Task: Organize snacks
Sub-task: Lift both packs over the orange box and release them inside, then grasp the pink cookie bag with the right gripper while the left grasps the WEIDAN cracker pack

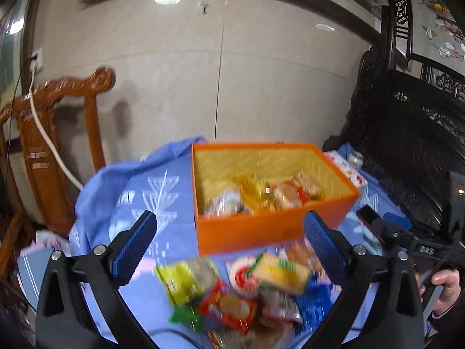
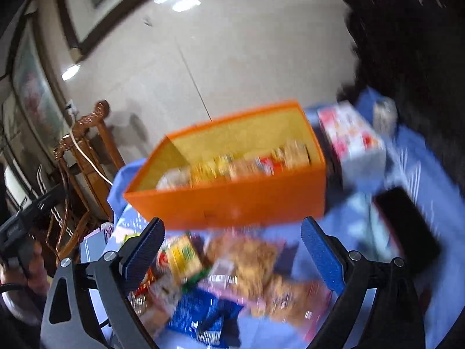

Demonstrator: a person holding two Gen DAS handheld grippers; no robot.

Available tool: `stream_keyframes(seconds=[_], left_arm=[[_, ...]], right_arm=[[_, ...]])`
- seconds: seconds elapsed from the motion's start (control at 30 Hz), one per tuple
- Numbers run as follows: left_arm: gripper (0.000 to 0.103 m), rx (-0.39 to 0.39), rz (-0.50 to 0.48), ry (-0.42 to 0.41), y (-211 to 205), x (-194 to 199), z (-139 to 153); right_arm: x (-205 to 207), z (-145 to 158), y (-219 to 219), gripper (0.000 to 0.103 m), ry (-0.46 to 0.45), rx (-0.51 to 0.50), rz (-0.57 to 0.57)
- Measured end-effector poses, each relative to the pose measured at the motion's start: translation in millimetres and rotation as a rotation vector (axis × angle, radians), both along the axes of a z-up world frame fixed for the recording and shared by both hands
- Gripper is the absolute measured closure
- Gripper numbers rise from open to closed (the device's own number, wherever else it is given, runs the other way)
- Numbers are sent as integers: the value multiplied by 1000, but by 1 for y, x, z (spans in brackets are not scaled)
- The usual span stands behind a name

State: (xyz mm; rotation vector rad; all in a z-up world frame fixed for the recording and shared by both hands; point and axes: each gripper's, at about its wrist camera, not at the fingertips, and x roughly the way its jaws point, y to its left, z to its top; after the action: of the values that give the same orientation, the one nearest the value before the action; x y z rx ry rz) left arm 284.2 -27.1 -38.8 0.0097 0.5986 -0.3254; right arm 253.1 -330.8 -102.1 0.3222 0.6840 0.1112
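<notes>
Orange box [image 1: 270,226]: several wrapped snacks [image 1: 261,195] inside | left gripper [image 1: 229,247], right gripper [image 2: 232,250]: fingers spread wide, empty

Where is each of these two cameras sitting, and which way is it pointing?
Left wrist view: sits on the left gripper, looking forward and down past its open blue fingers at the orange box and snack pile; the person's other hand shows at right.
Right wrist view: sits on the right gripper, tilted, looking down at the same orange box and snack pile; a hand shows at left.
Shared: box, loose snacks, blue cloth, wooden chair.
</notes>
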Motion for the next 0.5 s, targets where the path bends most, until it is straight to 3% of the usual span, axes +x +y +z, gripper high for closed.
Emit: stream_keyframes(seconds=[0.23,0.5], left_arm=[[4,-6,30,115,16,-33,-48],[4,-18,72,153,36,-40,-61]], right_arm=[[20,-56,7,8,181,53,-97],[53,-81,26,8,268,21,-113]])
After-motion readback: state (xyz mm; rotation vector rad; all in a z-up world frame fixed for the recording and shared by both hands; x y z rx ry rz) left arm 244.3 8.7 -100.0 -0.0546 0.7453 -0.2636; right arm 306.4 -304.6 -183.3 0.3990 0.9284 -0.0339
